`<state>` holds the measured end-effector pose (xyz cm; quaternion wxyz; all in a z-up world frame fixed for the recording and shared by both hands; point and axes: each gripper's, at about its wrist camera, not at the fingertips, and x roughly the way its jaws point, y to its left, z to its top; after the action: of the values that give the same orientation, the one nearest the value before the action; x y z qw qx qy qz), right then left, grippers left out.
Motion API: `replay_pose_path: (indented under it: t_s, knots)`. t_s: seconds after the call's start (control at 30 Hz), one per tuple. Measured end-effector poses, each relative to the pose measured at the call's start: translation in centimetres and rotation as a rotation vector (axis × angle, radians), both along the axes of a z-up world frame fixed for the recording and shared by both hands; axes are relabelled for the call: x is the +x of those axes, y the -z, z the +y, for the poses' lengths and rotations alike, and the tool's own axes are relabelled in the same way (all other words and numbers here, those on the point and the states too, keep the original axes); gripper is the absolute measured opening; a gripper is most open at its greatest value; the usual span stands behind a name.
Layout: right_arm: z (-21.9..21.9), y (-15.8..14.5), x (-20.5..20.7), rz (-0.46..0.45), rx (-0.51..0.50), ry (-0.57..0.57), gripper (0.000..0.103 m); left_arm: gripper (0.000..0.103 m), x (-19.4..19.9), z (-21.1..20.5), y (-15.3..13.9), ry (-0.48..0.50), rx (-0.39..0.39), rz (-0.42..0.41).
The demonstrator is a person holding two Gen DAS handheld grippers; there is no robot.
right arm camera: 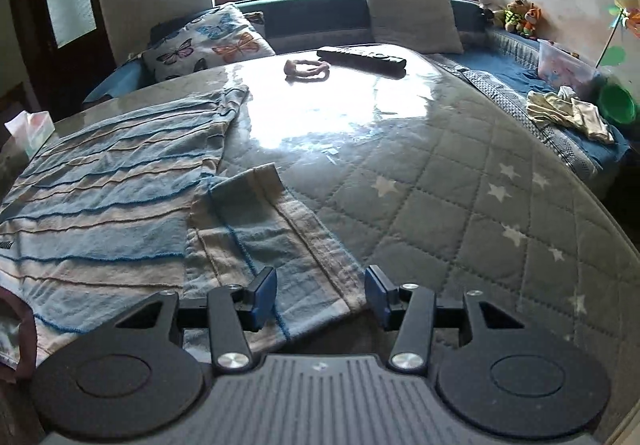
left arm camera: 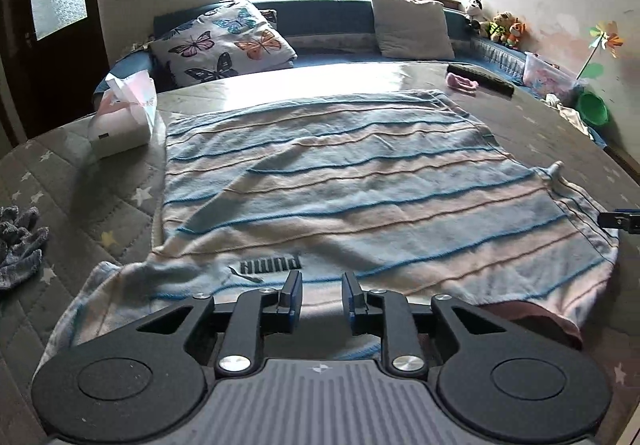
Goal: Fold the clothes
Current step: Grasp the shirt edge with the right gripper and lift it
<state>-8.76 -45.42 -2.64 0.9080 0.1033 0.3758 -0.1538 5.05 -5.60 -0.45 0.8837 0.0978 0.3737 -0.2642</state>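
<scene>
A T-shirt with blue, white and pink stripes lies spread flat on the quilted star-print surface, its dark logo near the front edge. My left gripper hovers just in front of the logo, open, with only flat cloth below the gap. In the right wrist view the shirt's body fills the left side and one sleeve sticks out toward me. My right gripper stands open over that sleeve's end, pads apart on either side of it. A tip of the right gripper shows at the shirt's right edge.
A tissue box stands left of the shirt and grey gloves lie at the far left. A remote and a pink hair tie lie at the back. A cloth heap, green bowl and pillows border the surface.
</scene>
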Motion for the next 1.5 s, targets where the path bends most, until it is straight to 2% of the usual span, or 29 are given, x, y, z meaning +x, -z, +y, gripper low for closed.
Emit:
replay_pose_path:
  t_s: [0.1, 0.17, 0.23, 0.43, 0.5, 0.6, 0.67, 0.87, 1.0, 1.03, 1.07, 1.13, 1.33, 1.5]
  knots:
    - [0.0, -0.2, -0.1, -0.017, 0.035, -0.005, 0.015, 0.024, -0.5, 0.0, 0.1, -0.002, -0.004, 0.006]
    - [0.0, -0.6, -0.2, -0.032, 0.063, -0.007, 0.006, 0.024, -0.9, 0.2, 0.1, -0.007, -0.006, 0.009]
    - [0.4, -1.4, -0.4, -0.06, 0.067, -0.029, 0.003, 0.024, -1.2, 0.6, 0.1, -0.013, -0.01, 0.008]
    - [2.9, -5.0, -0.6, -0.166, 0.062, -0.131, 0.001, 0.024, -1.5, 1.9, -0.2, -0.047, -0.02, 0.002]
    - [2.9, -5.4, -0.5, -0.17, 0.037, -0.122, 0.004, 0.024, -1.6, 2.3, -0.2, -0.054, -0.023, 0.002]
    - [2.1, -4.4, -0.4, -0.126, 0.002, -0.067, 0.016, 0.024, -1.7, 2.5, -0.2, -0.058, -0.021, 0.002]
    - [1.1, -3.2, -0.4, -0.092, 0.0, -0.026, 0.033, 0.024, -1.7, 2.6, -0.1, -0.059, -0.021, 0.003]
    - [-0.8, -0.4, -0.7, -0.028, -0.008, 0.073, 0.046, 0.027, -1.7, 2.3, -0.1, -0.057, -0.023, 0.007]
    - [-0.9, 0.3, -0.9, -0.028, 0.017, 0.082, 0.043, 0.027, -1.6, 2.3, 0.0, -0.063, -0.025, 0.011]
    - [-0.7, 0.3, -1.0, -0.03, 0.014, 0.079, 0.035, 0.027, -1.6, 2.3, 0.0, -0.065, -0.026, 0.012]
    - [-0.6, 0.3, -1.0, -0.033, 0.014, 0.077, 0.019, 0.027, -1.6, 2.3, 0.0, -0.067, -0.026, 0.013]
    - [-0.5, 0.2, -0.9, -0.043, 0.038, 0.07, 0.009, 0.027, -1.6, 2.3, 0.1, -0.069, -0.023, 0.013]
    - [1.9, -2.8, -0.8, -0.141, 0.061, -0.029, 0.006, 0.027, -1.6, 2.9, 0.0, -0.087, -0.025, 0.012]
    - [5.8, -5.5, 0.6, -0.199, 0.09, -0.209, 0.006, 0.027, -1.6, 4.2, -0.1, -0.125, -0.039, 0.01]
